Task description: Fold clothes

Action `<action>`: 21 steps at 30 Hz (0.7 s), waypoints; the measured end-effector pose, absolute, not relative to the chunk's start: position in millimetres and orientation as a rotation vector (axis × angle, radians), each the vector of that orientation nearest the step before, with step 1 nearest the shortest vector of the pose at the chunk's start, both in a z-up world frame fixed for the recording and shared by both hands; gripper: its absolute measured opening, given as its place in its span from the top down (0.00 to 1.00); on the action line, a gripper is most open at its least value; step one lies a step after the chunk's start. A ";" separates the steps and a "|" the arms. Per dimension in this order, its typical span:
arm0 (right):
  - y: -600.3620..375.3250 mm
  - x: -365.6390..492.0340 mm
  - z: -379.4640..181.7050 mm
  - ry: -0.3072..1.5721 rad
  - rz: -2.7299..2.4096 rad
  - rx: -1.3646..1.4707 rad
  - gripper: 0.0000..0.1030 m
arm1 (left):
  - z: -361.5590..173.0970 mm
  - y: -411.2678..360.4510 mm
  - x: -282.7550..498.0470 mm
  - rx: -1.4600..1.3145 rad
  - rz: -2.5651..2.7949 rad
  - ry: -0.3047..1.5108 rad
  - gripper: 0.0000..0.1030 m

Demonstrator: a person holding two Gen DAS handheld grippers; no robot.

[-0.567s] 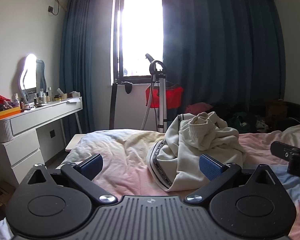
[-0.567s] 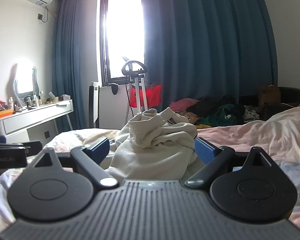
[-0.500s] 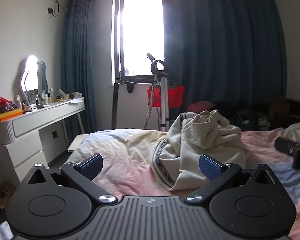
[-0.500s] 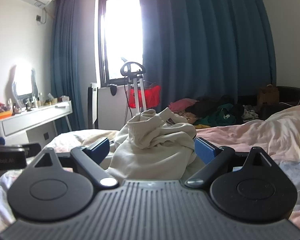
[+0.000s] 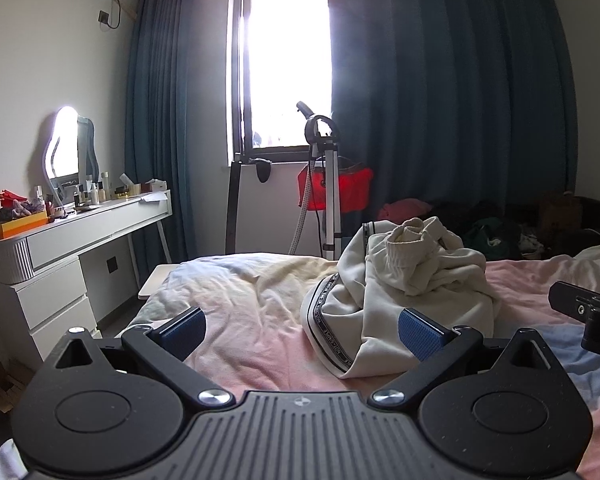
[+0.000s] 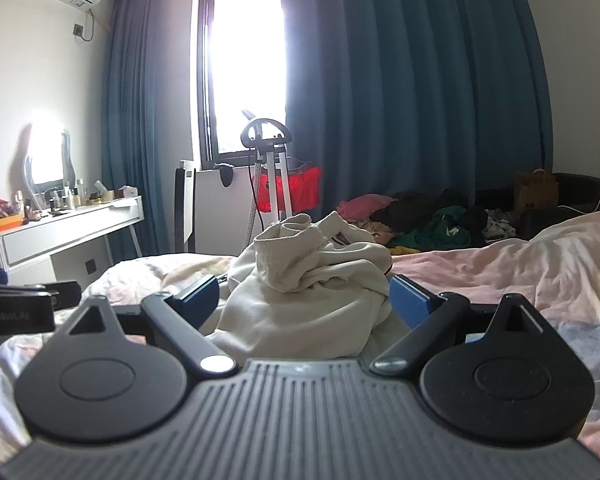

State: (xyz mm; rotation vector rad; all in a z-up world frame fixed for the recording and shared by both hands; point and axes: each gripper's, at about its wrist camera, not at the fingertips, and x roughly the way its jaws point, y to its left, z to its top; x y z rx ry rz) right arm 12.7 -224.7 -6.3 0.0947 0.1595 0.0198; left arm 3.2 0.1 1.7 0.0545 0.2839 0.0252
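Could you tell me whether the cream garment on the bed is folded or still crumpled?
Crumpled: the cream garment sits in a bunched heap on the bed.

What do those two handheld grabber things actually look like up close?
Both look the same. The left gripper and the right gripper each have a ribbed dark grey body, two round black discs, black angled arms with silver screws, and blue textured pads. White lettering marks the left one's side. No hands or sleeves show.

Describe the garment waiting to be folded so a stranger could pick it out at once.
Start at the bed with the pink rumpled sheet. The crumpled cream sweatshirt is heaped in its middle. Unlike the dark and pink clothes piled beyond the bed, it is pale cream, with a dark lettered band along one edge.
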 end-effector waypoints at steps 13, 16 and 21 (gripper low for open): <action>-225.3 14.5 -6.8 0.169 0.004 0.091 0.09 | -0.9 1.9 4.6 0.045 0.025 0.276 0.00; -224.0 14.8 -7.1 0.168 -0.001 0.086 0.09 | -3.6 1.9 4.1 0.045 0.028 0.276 0.00; -224.2 15.4 -7.5 0.164 0.002 0.088 0.09 | -5.9 2.6 5.4 0.044 0.025 0.281 0.00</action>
